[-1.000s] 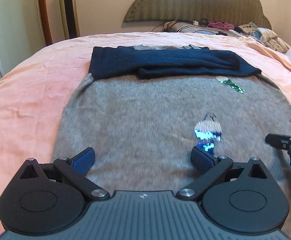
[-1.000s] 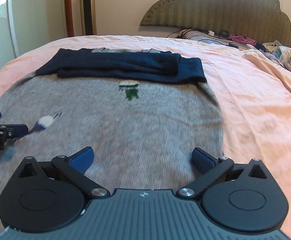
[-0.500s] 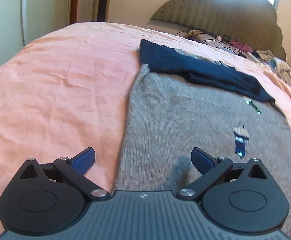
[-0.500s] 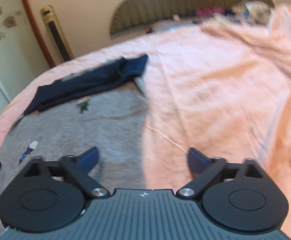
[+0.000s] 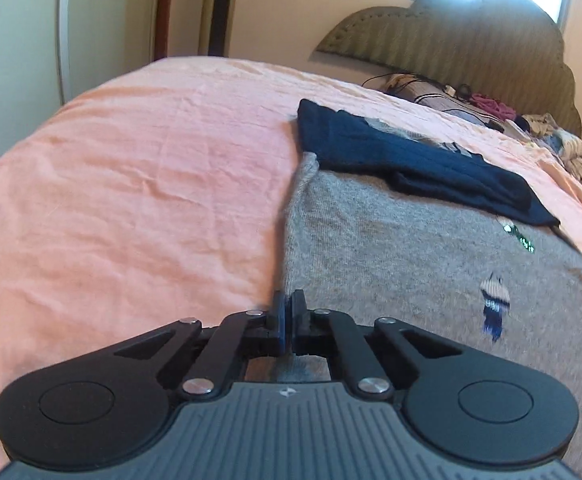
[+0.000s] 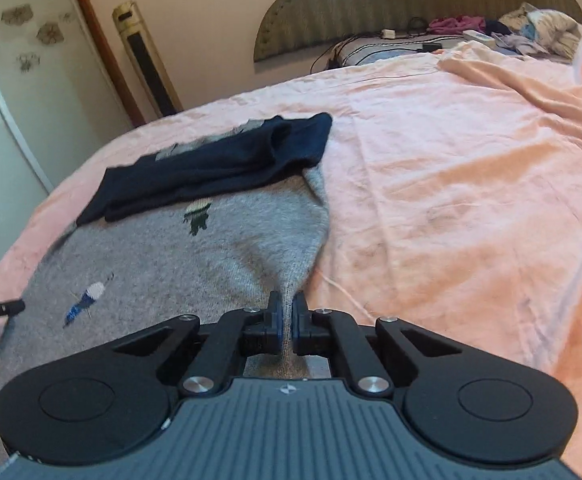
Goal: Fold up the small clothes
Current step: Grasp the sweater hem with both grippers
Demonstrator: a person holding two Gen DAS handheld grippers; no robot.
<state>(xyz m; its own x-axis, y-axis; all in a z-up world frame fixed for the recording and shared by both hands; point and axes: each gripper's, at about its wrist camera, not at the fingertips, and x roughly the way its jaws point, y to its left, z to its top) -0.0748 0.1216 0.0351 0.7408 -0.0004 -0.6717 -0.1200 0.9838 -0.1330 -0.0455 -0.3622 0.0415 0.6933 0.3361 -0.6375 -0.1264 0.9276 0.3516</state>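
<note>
- Bed [image 5: 131,184] with a peach-pink sheet fills both views; padded headboard [image 5: 471,48] at 1 o'clock in the left wrist view, 12 o'clock in the right wrist view.
- Grey sweater [image 5: 391,260] lies flat on the bed, body spread. In the left wrist view it runs from 6 o'clock out to 3 o'clock; in the right wrist view [image 6: 179,256] from 6 to 9 o'clock.
- Navy sleeves [image 5: 411,160] are folded across the sweater's far end, overlapping each other, around 1–2 o'clock in the left wrist view, 10–11 o'clock in the right wrist view [image 6: 211,164].
- Pile of mixed clothes [image 6: 531,28] against the headboard, 1 o'clock in the right wrist view, well apart from the sweater.
- Left hand-held gripper [image 5: 289,312]: clenched on the sweater's left side edge at 6 o'clock, right where grey knit meets sheet.
- Right hand-held gripper [image 6: 286,312]: clenched on the sweater's right side edge at 6 o'clock; knit is pulled into a taut ridge running up to the fingers.
- Small embroidered figures on the sweater front: blue-and-white one [image 5: 495,304], green one [image 6: 199,220] just below the sleeves. Detail is blurred.
</note>
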